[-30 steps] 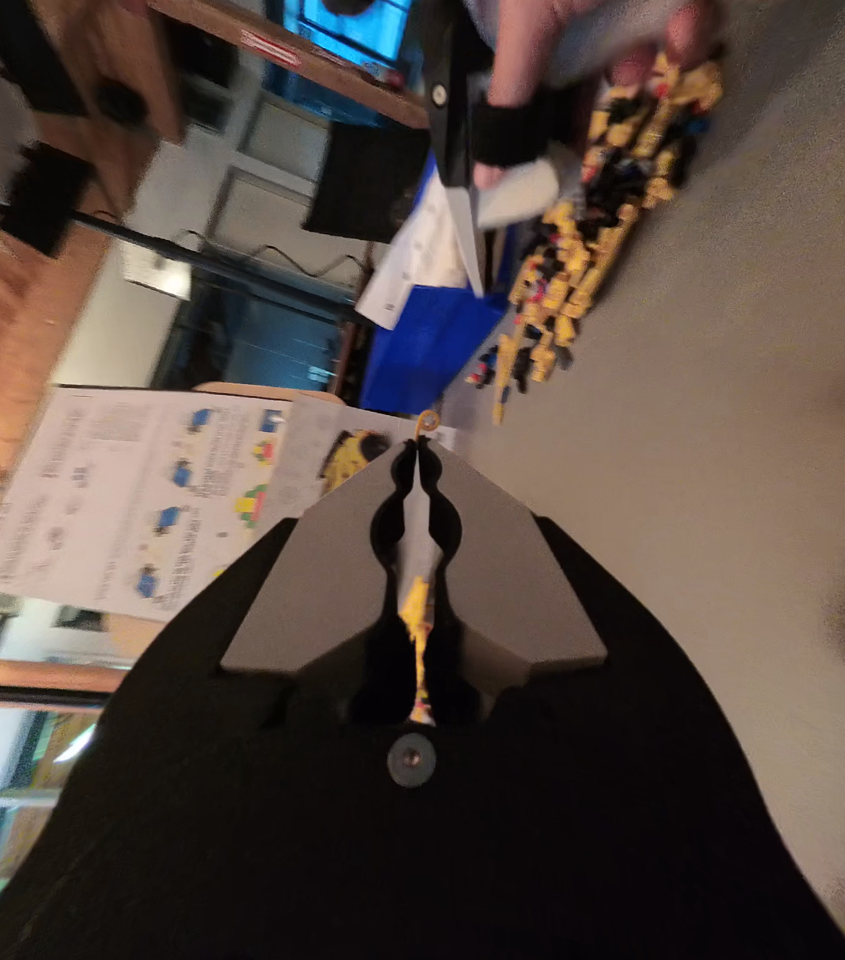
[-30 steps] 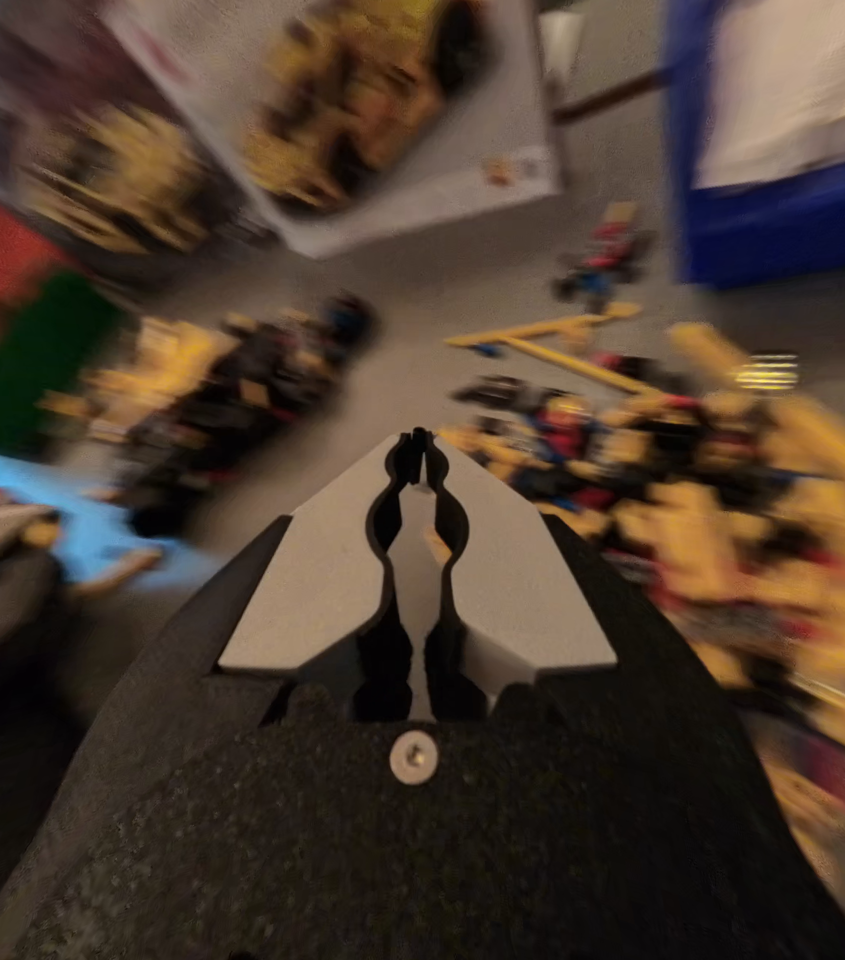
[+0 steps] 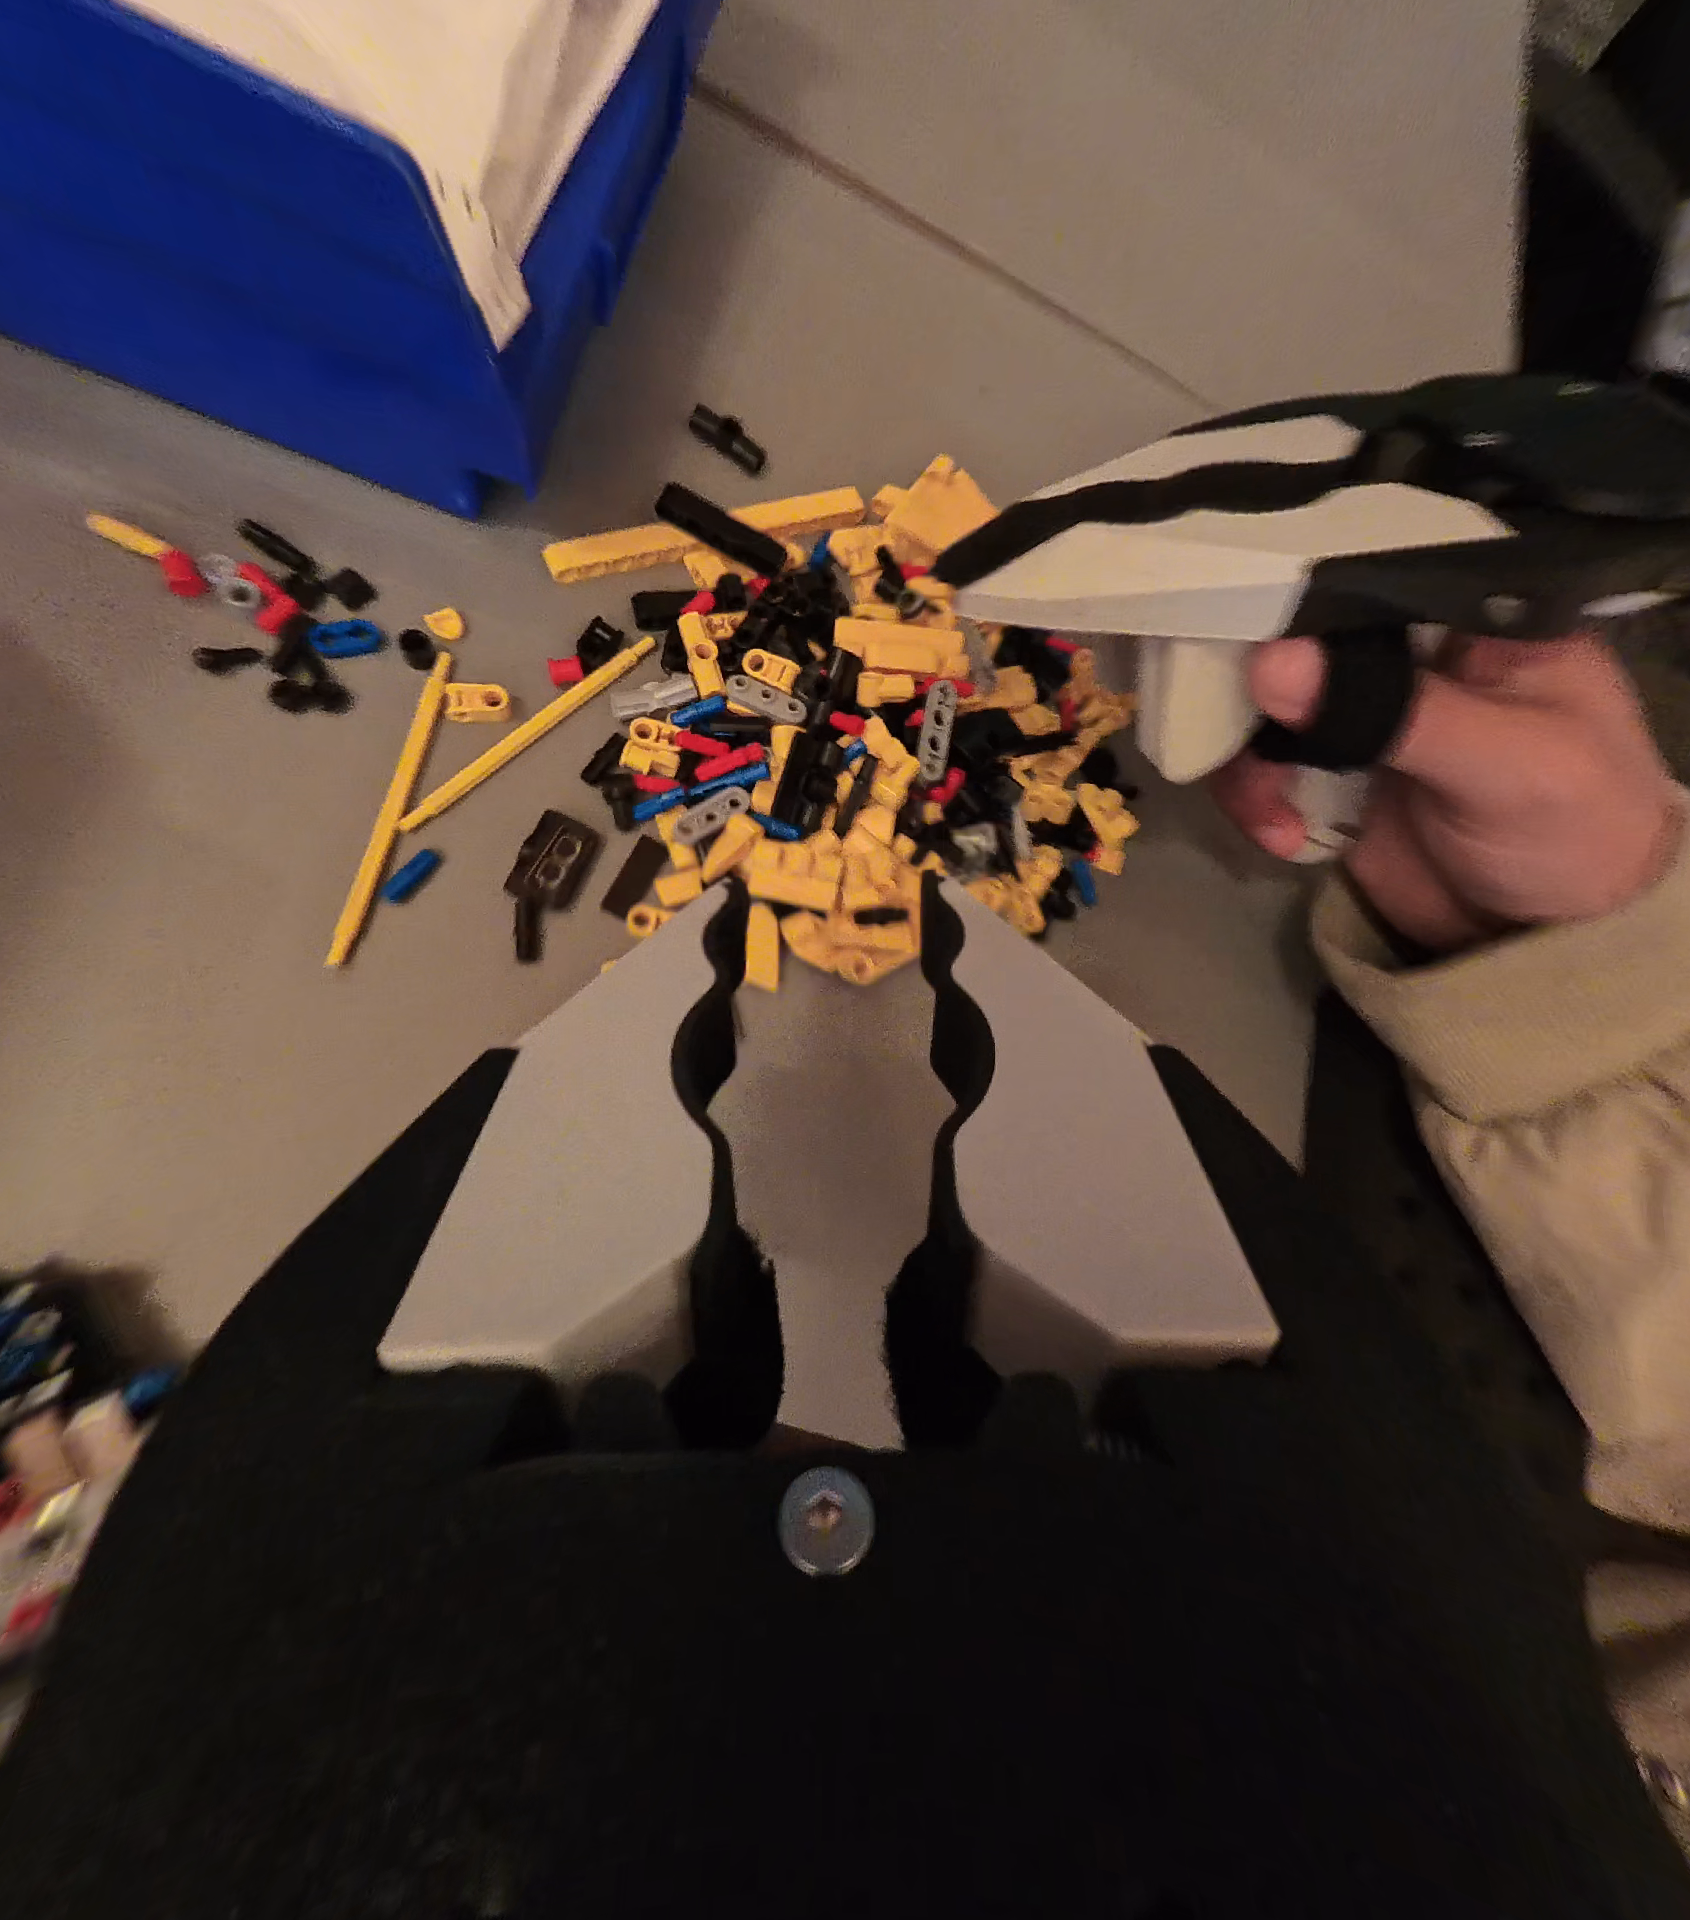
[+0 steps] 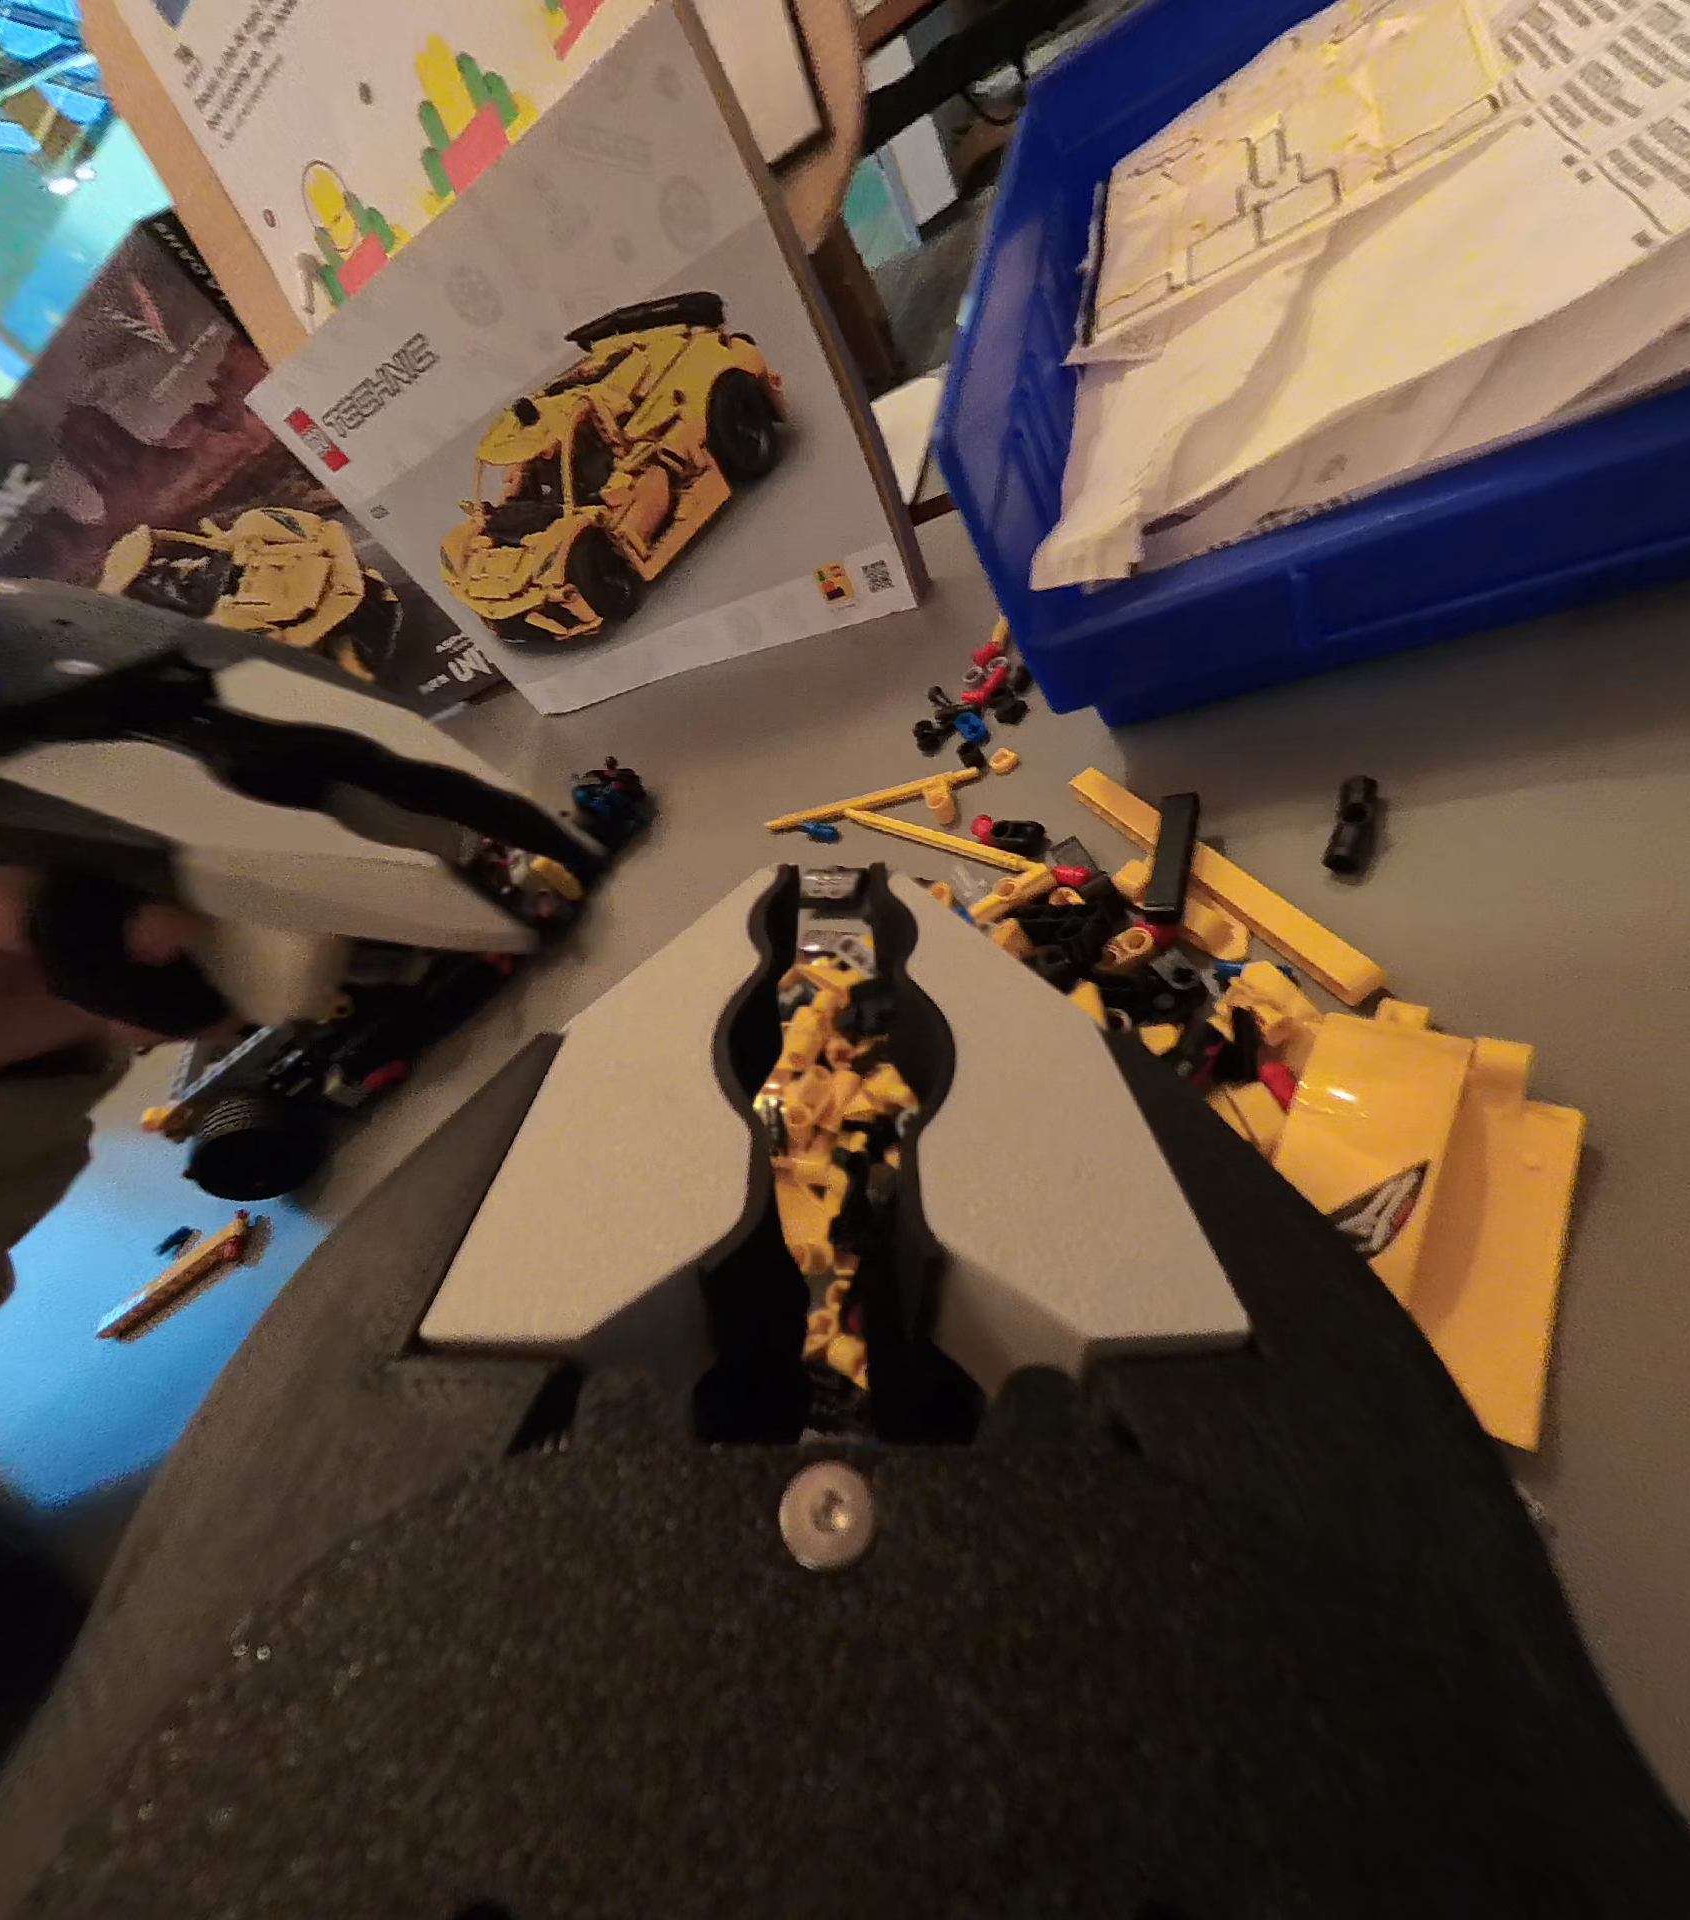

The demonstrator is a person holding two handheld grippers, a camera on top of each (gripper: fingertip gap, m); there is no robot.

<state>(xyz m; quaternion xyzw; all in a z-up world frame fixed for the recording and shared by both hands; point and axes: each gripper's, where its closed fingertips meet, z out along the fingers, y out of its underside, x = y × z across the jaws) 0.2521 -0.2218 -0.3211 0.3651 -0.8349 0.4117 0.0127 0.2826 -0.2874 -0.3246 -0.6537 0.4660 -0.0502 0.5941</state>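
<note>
A pile of small yellow, black, red, blue and grey building pieces lies on the grey table. My left gripper is open and empty, its tips at the near edge of the pile. My right gripper comes in from the right, held by a hand, with its tips on the far top of the pile. In the right wrist view the right gripper stands narrowly open over the pile. A small grey piece shows between its tips; I cannot tell whether it is gripped. The left gripper shows at the left.
A blue bin with papers stands behind the pile. A booklet picturing a yellow car and a dark box lean at the back. A part-built chassis with a wheel sits left. A large yellow panel and loose yellow rods lie nearby. One gripper's finger ends stand about 7 cm off the other's.
My left gripper was shut on a small yellow piece and pointed away; it now points down at the pile, open and empty. My right gripper has gone from shut to narrowly open.
</note>
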